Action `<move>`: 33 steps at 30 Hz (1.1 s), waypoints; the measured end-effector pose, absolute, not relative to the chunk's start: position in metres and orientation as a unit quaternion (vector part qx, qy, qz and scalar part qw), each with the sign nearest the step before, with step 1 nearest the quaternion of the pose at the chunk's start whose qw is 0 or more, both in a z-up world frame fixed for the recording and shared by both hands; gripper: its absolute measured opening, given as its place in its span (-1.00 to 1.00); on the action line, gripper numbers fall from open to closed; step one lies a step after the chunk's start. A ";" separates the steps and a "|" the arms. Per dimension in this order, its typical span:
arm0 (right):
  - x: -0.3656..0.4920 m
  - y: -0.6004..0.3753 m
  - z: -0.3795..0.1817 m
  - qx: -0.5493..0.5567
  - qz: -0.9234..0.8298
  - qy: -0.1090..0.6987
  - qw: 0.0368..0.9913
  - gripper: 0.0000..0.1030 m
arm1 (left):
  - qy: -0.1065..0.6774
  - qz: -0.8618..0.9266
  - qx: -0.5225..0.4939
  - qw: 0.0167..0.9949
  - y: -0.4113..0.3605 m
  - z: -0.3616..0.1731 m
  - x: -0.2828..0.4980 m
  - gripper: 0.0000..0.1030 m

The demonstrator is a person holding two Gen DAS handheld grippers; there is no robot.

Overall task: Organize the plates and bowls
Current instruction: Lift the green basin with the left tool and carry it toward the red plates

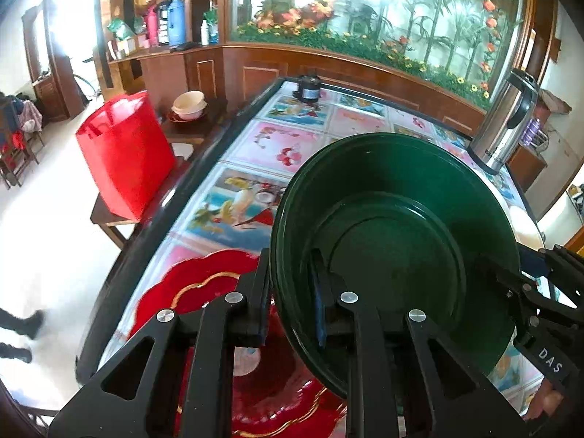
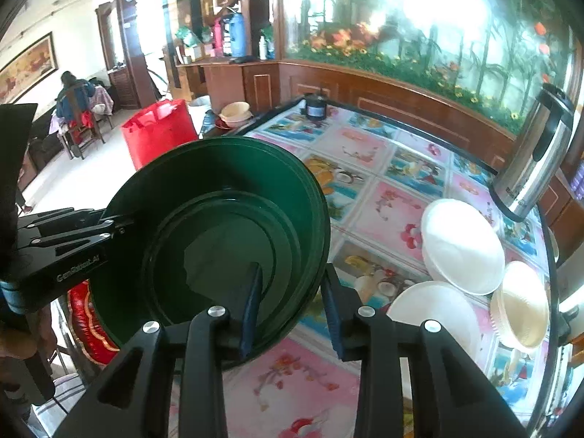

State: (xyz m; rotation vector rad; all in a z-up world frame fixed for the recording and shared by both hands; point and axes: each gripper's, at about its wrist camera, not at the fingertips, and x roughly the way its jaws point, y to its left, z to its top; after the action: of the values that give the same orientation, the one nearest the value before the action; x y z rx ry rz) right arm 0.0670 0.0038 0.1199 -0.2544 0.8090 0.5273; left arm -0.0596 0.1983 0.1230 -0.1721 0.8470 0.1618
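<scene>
A dark green bowl (image 1: 394,241) is held tilted above the table, gripped from both sides. My left gripper (image 1: 292,314) is shut on its left rim. My right gripper (image 2: 292,310) is shut on its right rim; the bowl also shows in the right wrist view (image 2: 219,226). In the left wrist view the right gripper reaches in at the far right (image 1: 525,284). A red scalloped plate (image 1: 204,284) with gold trim lies on the table under the bowl. Two white plates (image 2: 461,244) (image 2: 434,310) and a cream bowl (image 2: 522,306) lie to the right.
A steel thermos jug (image 2: 536,157) stands at the table's far right. A small dark jar (image 1: 308,87) stands at the far edge. A red bag (image 1: 124,153) sits on a stool left of the table. Cream bowls (image 1: 189,104) sit on a side stool.
</scene>
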 end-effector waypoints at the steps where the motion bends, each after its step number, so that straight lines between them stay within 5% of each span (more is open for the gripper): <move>1: 0.063 0.008 0.120 -0.127 0.255 0.386 0.877 -0.32 | 0.410 0.080 -0.084 0.905 0.201 0.123 -0.062 -0.65; 33: 0.022 0.055 0.103 -0.156 0.300 0.394 0.855 -0.24 | 0.410 0.112 -0.107 0.899 0.244 0.113 -0.116 -0.65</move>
State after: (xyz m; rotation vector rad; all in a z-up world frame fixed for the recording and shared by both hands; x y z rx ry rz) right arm 0.0221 0.0551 0.1028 -0.3280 0.8289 0.6299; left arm -0.1161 0.2441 0.1133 -0.2221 0.8495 0.2315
